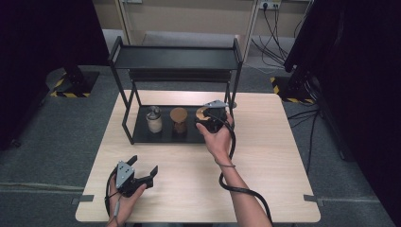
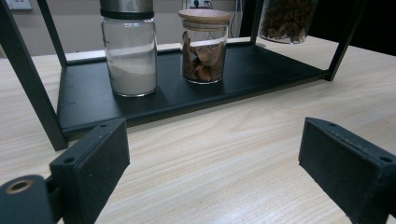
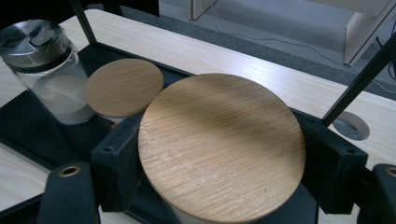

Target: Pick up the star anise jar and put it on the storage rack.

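From above, the right gripper pinches a wooden-lidded jar at the rack's lower shelf; its own view shows fingers clamping the lid, not yet released, while the left gripper's fingers spread idle.

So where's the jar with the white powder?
In the high view, the white-powder jar stands at the left end of the rack's bottom shelf, beside the middle wooden-lidded jar.

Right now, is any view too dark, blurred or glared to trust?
High view: soft and dim, the rack dark against the lit table. Left gripper view: sharp jars, slight sheen on the wood near the bottom edge. Right gripper view: the wooden lid is crisp, with a shadow band across it.
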